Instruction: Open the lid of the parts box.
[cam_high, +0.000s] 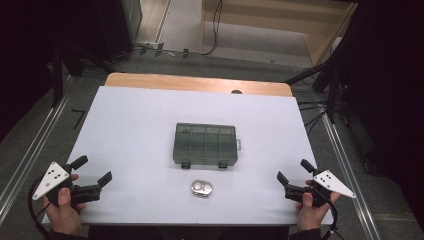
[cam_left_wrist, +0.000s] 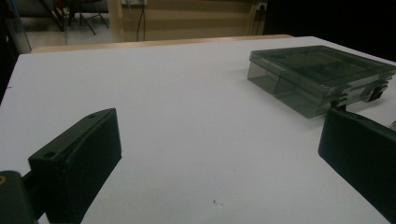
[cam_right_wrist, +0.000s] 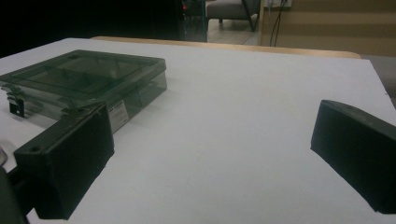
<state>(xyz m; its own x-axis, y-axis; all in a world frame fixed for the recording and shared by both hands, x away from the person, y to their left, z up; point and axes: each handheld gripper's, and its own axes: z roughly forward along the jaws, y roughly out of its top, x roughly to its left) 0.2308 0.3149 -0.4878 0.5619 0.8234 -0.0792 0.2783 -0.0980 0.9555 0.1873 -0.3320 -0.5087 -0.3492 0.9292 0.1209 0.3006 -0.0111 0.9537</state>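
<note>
A smoky-green clear compartment box (cam_high: 205, 144) lies shut in the middle of the white table (cam_high: 135, 125), its two latches facing the person. Just in front of it rests a small silver metal object (cam_high: 201, 188). My left gripper (cam_high: 92, 170) sits at the near left corner, held in a hand, jaws wide apart with nothing between them. My right gripper (cam_high: 295, 172) is at the near right corner, likewise open and empty. The left gripper view has the box (cam_left_wrist: 317, 77) off to the right beyond its jaws. In the right gripper view the box (cam_right_wrist: 84, 79) lies to the left.
A wooden strip (cam_high: 200, 82) edges the table's far side. Metal rails (cam_high: 30, 150) run along the floor on both sides, with cables (cam_high: 320, 107) at the far right. A wooden frame (cam_high: 280, 25) stands beyond the table.
</note>
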